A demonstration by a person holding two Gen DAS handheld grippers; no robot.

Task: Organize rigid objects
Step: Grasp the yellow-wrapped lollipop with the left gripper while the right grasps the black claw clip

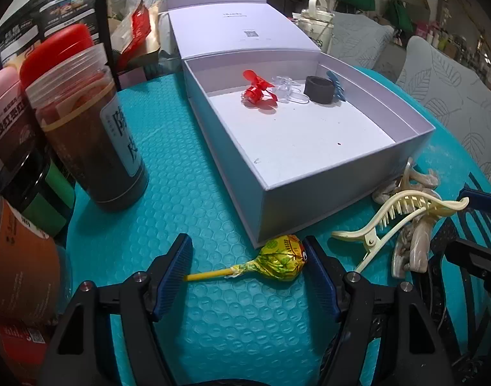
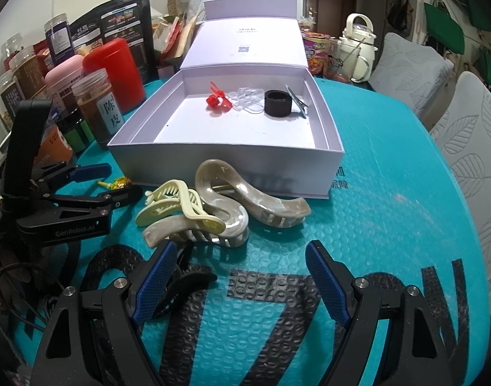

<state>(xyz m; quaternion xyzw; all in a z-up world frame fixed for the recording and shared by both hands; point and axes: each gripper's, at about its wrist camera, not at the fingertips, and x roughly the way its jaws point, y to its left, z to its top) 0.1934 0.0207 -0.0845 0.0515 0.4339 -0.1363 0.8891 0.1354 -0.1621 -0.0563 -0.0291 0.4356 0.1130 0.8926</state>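
Observation:
A yellow-wrapped lollipop (image 1: 281, 257) lies lengthwise between the pads of my left gripper (image 1: 248, 270), just off the near corner of the open white box (image 1: 310, 193). Its stick tip meets the left pad and its head meets the right pad. At the back of the box are a red clip (image 1: 256, 91), a clear clip (image 1: 287, 91), a black ring (image 1: 318, 90) and a blue clip (image 1: 337, 88). A cream claw clip (image 2: 178, 206) and beige marbled claw clips (image 2: 219, 173) lie in front of the box. My right gripper (image 2: 242, 276) stands open and empty behind them, with a black clip (image 2: 184, 283) by its left finger.
Several jars (image 1: 94, 135) and canisters crowd the left edge of the teal bubble mat (image 1: 181, 160). The box's lid (image 2: 245, 41) stands propped behind it. A cream kettle (image 2: 358, 48) and snack packets sit at the back. Padded chairs (image 2: 470, 148) stand to the right.

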